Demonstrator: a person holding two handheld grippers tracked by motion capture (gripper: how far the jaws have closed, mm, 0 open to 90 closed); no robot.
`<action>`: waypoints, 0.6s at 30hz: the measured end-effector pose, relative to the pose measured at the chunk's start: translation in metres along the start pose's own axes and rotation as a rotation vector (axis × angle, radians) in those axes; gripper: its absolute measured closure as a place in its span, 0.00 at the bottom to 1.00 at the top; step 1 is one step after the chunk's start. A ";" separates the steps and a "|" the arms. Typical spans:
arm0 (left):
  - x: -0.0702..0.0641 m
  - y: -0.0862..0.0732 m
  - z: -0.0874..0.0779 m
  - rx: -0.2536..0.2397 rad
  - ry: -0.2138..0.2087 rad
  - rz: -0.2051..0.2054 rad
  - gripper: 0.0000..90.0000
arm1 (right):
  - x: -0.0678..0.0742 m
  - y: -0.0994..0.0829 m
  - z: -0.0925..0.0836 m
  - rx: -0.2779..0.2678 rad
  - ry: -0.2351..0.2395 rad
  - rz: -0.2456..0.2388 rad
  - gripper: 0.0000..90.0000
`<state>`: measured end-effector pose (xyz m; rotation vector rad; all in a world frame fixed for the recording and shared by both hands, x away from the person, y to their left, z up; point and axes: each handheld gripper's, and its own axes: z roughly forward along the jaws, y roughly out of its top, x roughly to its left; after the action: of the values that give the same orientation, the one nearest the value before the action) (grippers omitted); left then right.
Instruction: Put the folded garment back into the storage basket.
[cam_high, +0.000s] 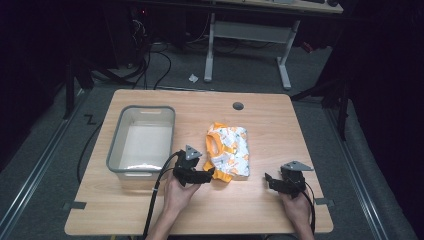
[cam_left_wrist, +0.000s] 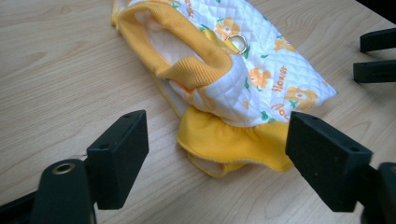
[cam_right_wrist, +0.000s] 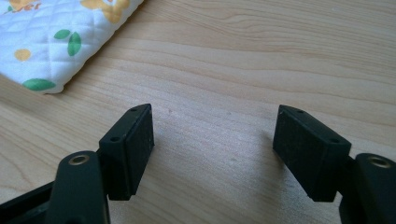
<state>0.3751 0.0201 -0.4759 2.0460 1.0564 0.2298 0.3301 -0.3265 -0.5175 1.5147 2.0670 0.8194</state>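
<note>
**High view: folded garment at mid-tabletop, both hand-held grippers released**

High view, centre of frame: small quilted garment, white with orange flowers and yellow trim, lying flat on the wooden tabletop. Left of it, a clear plastic bin, standing apart from the cloth. Lower centre: left hand-held gripper, held in a hand entering from the bottom edge, jaws pointing right toward the garment's lower-left yellow corner, just beside or touching it; cannot tell which from above. Lower right: right hand-held gripper, in the other hand, resting near the tabletop's front edge, well apart from the garment, jaws pointing left.

Left gripper view: jaws spread wide, released, nothing between the pads. Yellow ruffled hem lying just beyond and between the two jaws, low in the frame. Ribbed yellow collar at upper centre, small metal ring beside it on the quilted top. Other gripper's black jaws at the right edge, upper frame.

Right gripper view: jaws likewise wide apart, released, bare wood between them. Corner of the quilted garment in the upper left of the frame, clear of both jaws.
</note>
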 end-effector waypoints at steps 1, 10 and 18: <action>0.000 0.002 0.001 0.007 0.003 -0.002 0.21 | 0.000 0.000 0.000 0.000 0.000 -0.001 0.32; -0.002 0.023 0.011 0.023 0.010 0.011 0.17 | 0.000 0.000 0.000 0.000 0.002 -0.001 0.32; 0.004 0.042 0.027 0.039 0.006 -0.010 0.17 | 0.000 0.000 0.000 0.000 0.003 -0.004 0.32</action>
<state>0.4158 -0.0061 -0.4636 2.0753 1.0827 0.2124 0.3301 -0.3264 -0.5175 1.5096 2.0720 0.8205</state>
